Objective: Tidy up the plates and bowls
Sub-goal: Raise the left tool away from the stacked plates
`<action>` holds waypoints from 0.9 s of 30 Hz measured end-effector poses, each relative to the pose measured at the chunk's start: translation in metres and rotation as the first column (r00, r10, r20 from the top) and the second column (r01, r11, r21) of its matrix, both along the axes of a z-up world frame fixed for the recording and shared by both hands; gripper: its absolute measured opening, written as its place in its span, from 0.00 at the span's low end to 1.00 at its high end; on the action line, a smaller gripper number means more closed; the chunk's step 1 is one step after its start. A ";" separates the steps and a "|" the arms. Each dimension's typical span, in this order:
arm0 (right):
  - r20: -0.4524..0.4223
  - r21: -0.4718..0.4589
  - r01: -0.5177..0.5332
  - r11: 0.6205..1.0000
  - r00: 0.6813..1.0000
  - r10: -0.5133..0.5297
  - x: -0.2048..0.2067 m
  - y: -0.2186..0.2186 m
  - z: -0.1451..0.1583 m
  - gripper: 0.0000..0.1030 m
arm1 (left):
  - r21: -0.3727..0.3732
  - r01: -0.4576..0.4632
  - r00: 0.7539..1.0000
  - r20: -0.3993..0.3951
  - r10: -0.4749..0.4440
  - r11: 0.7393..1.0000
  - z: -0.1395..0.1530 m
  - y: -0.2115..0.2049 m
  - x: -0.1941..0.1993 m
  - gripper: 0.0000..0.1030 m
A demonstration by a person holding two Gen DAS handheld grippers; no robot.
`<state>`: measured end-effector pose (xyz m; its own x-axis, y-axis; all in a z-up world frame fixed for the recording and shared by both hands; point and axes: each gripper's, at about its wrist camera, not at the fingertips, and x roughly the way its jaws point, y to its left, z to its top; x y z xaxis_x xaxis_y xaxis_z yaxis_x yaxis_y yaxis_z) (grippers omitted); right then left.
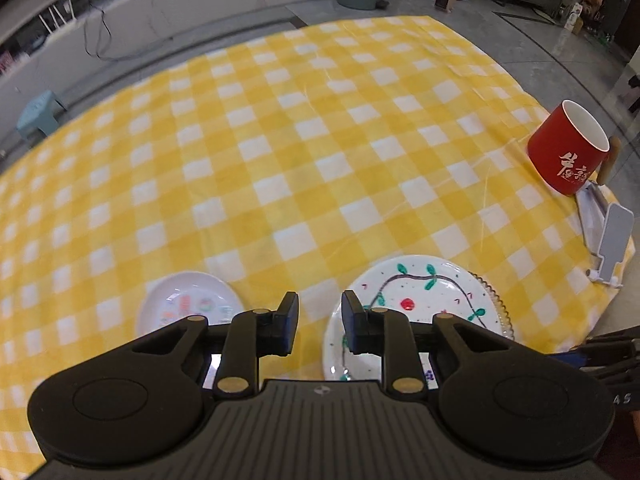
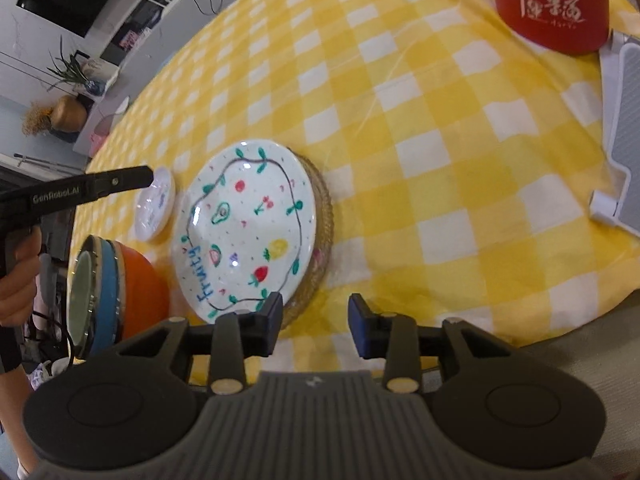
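A white fruit-painted plate rests on a ribbed glass plate on the yellow checked cloth; it also shows in the left wrist view. A small white saucer lies to its left and shows in the right wrist view. Stacked bowls, orange outside with blue and green inside, stand near the table's front edge. My left gripper is open and empty, between saucer and plate. My right gripper is open and empty, just in front of the painted plate's near rim.
A red mug with white lettering stands at the right. A white phone stand sits beside it near the table edge. Yellow checked cloth covers the table.
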<state>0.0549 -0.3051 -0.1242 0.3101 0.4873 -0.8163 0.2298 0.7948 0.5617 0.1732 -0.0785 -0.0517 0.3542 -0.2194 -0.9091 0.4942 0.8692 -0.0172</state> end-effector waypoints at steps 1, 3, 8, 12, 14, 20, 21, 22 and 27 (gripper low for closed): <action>-0.002 0.006 -0.004 1.000 1.000 0.004 0.000 0.001 -0.001 0.39 | -0.001 -0.007 1.000 -0.002 0.007 1.000 -0.002 0.000 0.000 0.28; 0.004 0.022 -0.012 1.000 1.000 0.012 0.000 0.003 -0.002 0.46 | -0.002 -0.019 1.000 0.004 0.019 1.000 -0.005 0.001 0.002 0.28; 0.012 0.039 -0.033 0.999 0.999 0.033 0.003 0.010 -0.004 0.56 | -0.052 -0.046 0.999 -0.018 0.045 0.998 -0.009 0.003 0.008 0.33; 0.000 0.103 -0.006 0.995 1.000 0.006 0.005 0.007 -0.007 0.70 | -0.071 -0.076 0.996 -0.042 0.073 0.995 -0.016 0.003 0.012 0.40; -0.006 0.117 0.006 0.993 1.000 -0.005 0.006 0.005 -0.008 0.71 | -0.065 -0.092 0.994 -0.061 0.088 0.994 -0.021 0.002 0.014 0.40; -0.014 0.135 0.022 0.991 1.000 -0.020 0.006 0.003 -0.008 0.72 | -0.069 -0.097 0.991 -0.101 0.090 0.993 -0.030 -0.003 0.013 0.42; -0.013 0.132 0.020 0.991 1.000 -0.019 0.006 0.004 -0.007 0.72 | -0.080 -0.090 0.990 -0.115 0.081 0.993 -0.031 -0.004 0.012 0.42; -0.012 0.130 0.018 0.991 1.000 -0.017 0.006 0.004 -0.007 0.72 | -0.097 -0.082 0.989 -0.134 0.069 0.992 -0.032 -0.005 0.011 0.43; -0.014 0.134 0.021 0.991 1.000 -0.019 0.006 0.004 -0.007 0.73 | -0.152 -0.026 0.986 -0.165 0.001 0.988 -0.028 -0.013 0.002 0.45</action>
<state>0.0613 -0.3009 -0.1312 0.3112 0.5866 -0.7477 0.2527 0.7074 0.6601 0.1752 -0.0919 -0.0795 0.2069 -0.3569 -0.9109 0.4616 0.8565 -0.2308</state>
